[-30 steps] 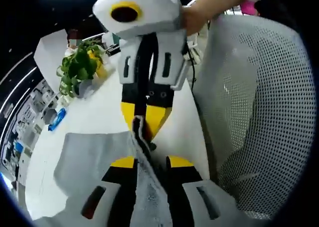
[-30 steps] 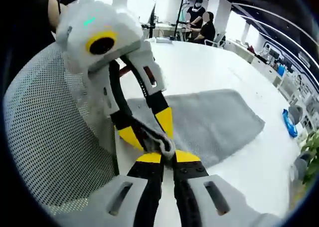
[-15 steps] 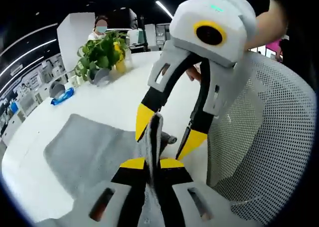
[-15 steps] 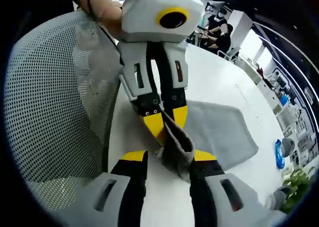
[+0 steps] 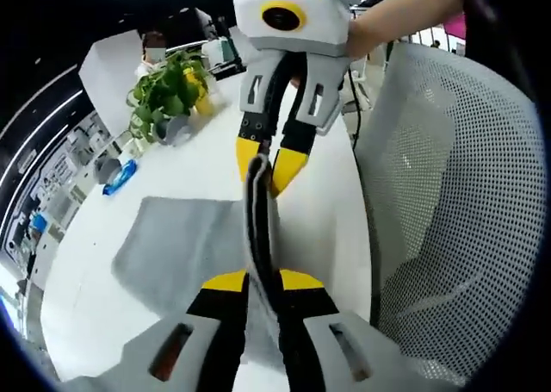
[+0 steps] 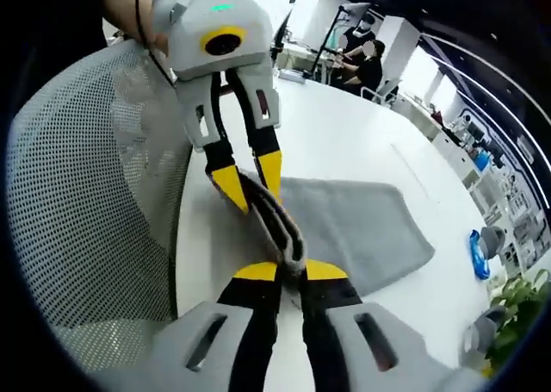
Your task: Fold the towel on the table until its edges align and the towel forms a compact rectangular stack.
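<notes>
Nearest in the left gripper view, the left gripper (image 5: 258, 282) has its jaws pressed together on one end of a doubled edge of the grey towel (image 5: 185, 245). The right gripper (image 6: 291, 271) pinches the other end in the same way. The edge is held taut between the two, raised off the white table (image 5: 314, 211). This suggests the lifted edge is being kept straight so that it can be carried over and laid in line with the opposite edge. The rest of the towel lies flat on the table beyond the grippers. The fold appears to be under way, not finished. Beside the table stands a mesh chair (image 5: 448, 194). Farther off are a potted plant (image 5: 164, 95) and a blue object (image 5: 118, 177).
</notes>
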